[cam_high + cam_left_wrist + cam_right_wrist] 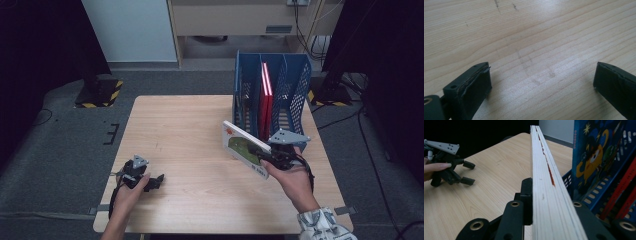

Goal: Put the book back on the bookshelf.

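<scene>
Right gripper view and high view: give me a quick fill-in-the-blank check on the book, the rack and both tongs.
1. The right tongs are shut on a white ____.
2. The blue file rack already holds ____ books.
3. The left tongs rest on the wooden table with jaws ____.
4. The held book is to the ____ of the rack in the high view.

Missing words: book; red; open; left

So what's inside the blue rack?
The blue file rack holds two red books standing upright in a middle slot. Its walls and the white book in front hide the slot bottoms.
</scene>
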`<state>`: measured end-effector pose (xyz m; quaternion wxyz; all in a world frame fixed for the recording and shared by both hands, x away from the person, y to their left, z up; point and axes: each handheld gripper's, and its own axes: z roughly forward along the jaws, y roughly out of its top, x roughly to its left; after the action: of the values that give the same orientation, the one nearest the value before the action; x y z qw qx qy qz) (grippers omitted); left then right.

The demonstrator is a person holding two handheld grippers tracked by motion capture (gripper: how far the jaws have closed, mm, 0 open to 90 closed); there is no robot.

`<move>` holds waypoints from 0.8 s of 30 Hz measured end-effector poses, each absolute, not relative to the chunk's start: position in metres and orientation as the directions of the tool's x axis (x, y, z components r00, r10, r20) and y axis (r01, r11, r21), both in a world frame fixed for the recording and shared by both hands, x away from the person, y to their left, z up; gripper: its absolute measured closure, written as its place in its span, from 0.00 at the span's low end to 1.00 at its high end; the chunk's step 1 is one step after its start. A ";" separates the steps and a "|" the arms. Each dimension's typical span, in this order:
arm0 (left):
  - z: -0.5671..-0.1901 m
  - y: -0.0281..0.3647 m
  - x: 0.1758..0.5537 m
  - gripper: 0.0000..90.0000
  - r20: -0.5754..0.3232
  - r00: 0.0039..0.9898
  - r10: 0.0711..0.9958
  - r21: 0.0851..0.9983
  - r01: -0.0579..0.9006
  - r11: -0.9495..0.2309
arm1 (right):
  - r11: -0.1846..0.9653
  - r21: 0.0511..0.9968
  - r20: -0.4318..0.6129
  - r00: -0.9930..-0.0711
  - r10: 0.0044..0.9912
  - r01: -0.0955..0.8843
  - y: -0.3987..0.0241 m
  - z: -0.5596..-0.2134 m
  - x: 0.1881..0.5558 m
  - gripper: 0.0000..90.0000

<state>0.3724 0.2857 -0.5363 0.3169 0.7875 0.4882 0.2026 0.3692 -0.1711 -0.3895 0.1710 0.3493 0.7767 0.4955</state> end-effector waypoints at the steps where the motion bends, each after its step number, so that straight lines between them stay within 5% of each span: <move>1: -0.536 0.285 0.372 0.00 0.009 0.440 0.898 0.697 0.642 -0.321 | 0.261 0.890 0.081 -0.694 0.715 0.373 -0.173 -0.389 0.369 0.84; 24: -0.536 0.285 0.372 0.00 0.008 0.444 0.896 0.696 0.641 -0.324 | 0.196 0.908 0.089 -0.626 0.775 0.371 -0.216 -0.365 0.355 0.84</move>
<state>0.3721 0.2853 -0.5364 0.3170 0.7882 0.4876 0.2011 0.3545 -0.2160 -0.3652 0.1998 0.3837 0.7470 0.5049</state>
